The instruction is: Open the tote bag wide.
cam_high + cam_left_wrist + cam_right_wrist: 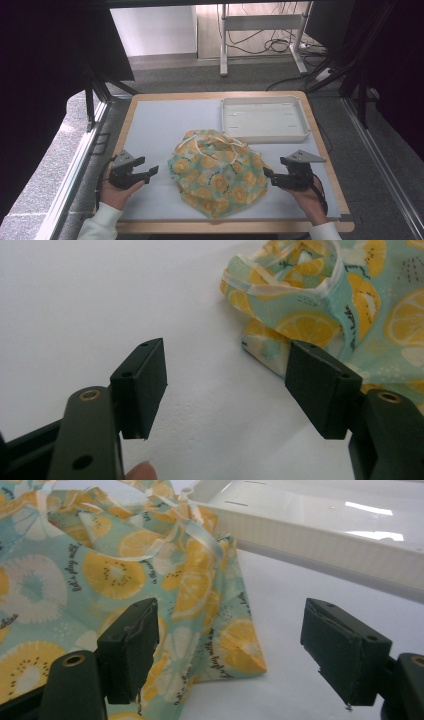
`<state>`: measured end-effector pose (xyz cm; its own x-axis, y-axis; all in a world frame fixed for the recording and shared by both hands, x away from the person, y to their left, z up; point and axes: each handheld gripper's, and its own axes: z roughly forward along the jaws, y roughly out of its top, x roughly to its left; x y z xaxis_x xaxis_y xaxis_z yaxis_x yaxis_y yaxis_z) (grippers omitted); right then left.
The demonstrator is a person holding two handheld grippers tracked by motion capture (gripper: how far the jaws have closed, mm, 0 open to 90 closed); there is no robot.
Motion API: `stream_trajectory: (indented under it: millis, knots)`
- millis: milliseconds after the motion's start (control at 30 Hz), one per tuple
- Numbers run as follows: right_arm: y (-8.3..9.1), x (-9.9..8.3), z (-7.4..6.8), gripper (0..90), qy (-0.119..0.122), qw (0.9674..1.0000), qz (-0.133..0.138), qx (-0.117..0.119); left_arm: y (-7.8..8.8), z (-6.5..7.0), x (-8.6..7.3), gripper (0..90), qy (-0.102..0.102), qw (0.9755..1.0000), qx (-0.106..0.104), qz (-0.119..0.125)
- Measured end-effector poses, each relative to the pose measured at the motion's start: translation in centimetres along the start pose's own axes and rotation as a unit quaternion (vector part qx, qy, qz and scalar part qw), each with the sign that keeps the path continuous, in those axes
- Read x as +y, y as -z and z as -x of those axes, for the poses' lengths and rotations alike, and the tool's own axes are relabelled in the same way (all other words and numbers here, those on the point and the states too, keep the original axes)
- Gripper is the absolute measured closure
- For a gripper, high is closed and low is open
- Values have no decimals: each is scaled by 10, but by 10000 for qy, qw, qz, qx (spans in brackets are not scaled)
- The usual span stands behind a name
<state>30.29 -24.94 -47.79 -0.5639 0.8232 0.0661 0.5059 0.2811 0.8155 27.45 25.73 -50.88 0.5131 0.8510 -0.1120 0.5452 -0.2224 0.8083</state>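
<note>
Flanking crumpled lemon-print cloth bag, left gripper and right gripper both spread, pinching nothing. Lining up for edge grabs. Needing jaws closing on opposite hems next.

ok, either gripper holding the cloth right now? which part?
Nothing held. Left gripper and right gripper both stand open, one on each side of the lemon-print cloth, pads off the fabric.

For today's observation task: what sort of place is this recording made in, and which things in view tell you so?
Probably a lab or workshop recording station, not a home: a metal frame surrounds the table, loose cables lie on the carpeted floor beyond, and a lemon-print cloth bag and white tray are laid out.
</note>
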Motion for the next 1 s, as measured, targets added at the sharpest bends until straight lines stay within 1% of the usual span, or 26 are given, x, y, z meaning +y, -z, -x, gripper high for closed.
stream_trajectory:
  millis: [100, 200, 267, 333, 533, 733, 867, 1000]
  knots:
    - [0, 0, 2, 240, -60, 10000, 17, -48, 4, 1, 0, 342, -2, 10000, -67, 12]
    - [-1, 1, -1, 241, -15, 10000, 3, -58, 10, 1, 3, 356, 80, 9999, -112, 30]
    - [-2, 1, -4, 242, 54, 10000, -8, -48, 13, 1, 6, 357, 72, 9999, -134, 44]
    - [-2, 1, -5, 242, 72, 10000, -9, -45, 15, 2, 11, 355, 69, 9998, -160, 68]
    - [0, 0, -4, 243, -3, 10000, 10, -72, 18, 1, 20, 352, 91, 9997, -182, 106]
    - [0, 1, -6, 244, 25, 10000, 30, -77, 19, 6, 28, 352, 69, 9995, -275, 115]
    - [-1, 1, -6, 244, 31, 10000, 13, -93, 19, 9, 33, 352, 21, 9994, -338, 102]
    - [0, 0, -5, 244, 11, 9999, 16, -124, 18, 10, 38, 353, 23, 9992, -397, 83]
